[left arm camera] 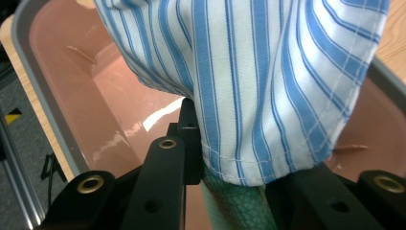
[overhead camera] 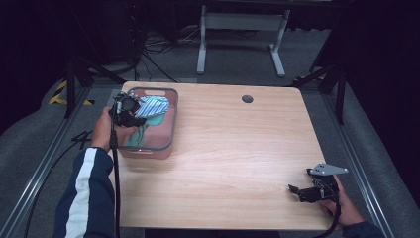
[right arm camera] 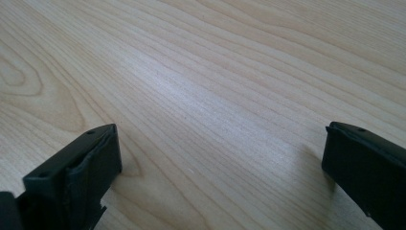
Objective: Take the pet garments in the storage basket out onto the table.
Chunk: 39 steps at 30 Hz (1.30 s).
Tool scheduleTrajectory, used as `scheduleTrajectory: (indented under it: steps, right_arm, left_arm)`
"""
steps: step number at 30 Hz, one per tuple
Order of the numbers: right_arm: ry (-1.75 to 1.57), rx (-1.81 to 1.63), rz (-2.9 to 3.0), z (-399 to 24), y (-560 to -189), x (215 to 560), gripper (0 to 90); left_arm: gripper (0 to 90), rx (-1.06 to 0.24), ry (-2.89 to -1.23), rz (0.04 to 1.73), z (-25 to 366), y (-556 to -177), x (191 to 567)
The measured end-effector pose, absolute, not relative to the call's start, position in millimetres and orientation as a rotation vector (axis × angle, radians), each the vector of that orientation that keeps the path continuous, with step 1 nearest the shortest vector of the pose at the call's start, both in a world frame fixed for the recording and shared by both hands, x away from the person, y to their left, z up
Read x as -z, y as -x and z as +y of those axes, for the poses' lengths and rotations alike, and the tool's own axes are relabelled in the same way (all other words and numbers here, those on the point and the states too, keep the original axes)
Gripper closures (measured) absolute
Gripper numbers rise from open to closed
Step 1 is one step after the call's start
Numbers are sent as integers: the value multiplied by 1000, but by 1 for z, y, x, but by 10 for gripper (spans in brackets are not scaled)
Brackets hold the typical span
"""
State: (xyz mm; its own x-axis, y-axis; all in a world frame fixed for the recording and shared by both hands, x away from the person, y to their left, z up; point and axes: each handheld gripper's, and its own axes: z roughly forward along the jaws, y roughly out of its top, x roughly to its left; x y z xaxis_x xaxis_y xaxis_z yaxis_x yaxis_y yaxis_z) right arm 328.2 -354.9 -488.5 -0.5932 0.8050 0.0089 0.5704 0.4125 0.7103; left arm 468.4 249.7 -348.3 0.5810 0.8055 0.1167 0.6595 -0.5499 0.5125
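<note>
1. The left gripper (overhead camera: 130, 112) is clenched on cloth. In the left gripper view its two black jaws stand close together, with a blue-and-white striped cotton cloth (left arm camera: 268, 86) and a green textured cloth (left arm camera: 239, 203) pinched between them.

2. The striped cloth hangs in folds directly ahead of and above those jaws. The green cloth runs down between the jaws, under the striped hem.

3. Below and around the left gripper sits a translucent pink plastic bin with a grey rim (overhead camera: 171, 130). In the high view the gripper hovers over the bin's near-left part, and the striped cloth (overhead camera: 153, 105) is bunched just beyond it, inside the rim.

4. Judging from this, the cloths have reached the bin but have not been let go. The carrying looks done; lowering and releasing is what is left.

5. The bin's pink floor (left arm camera: 139, 120) shows bare to the left of the jaws in the left gripper view, so there is room to drop the load.

6. The right gripper (overhead camera: 308, 192) is released. Its jaws stand wide apart in the right gripper view, with nothing between them.

7. That gripper rests low over the light wooden table (right arm camera: 215, 96), well apart from the bin, and seems to have no part in this step.
</note>
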Motion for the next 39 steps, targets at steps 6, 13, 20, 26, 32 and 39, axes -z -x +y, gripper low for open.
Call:
scheduleTrajectory:
  steps: [6,13,20,26,32,39]
  right_arm:
    - [-1188,-981,2337,-355,-328,489,2]
    - [-1188,-981,2337,-355,-328,489,2]
    - [-1189,-981,2337,-355,-328,489,3]
    - [-1188,-981,2337,-355,-328,489,3]
    - [-1188,-981,2337,-355,-328,489,2]
    - [-1188,-980,2338,-355,-328,488,3]
  left_arm:
    - [750,-535,-2348,1157,254,-460,335]
    - [752,-586,-2289,1120,253,-453,320]
    - [753,-620,-2225,1056,246,-445,298]
    - [753,-651,-2221,975,232,-435,277]
    - [753,-646,-2216,903,213,-429,266]
    - [753,-637,-2228,835,195,-427,259]
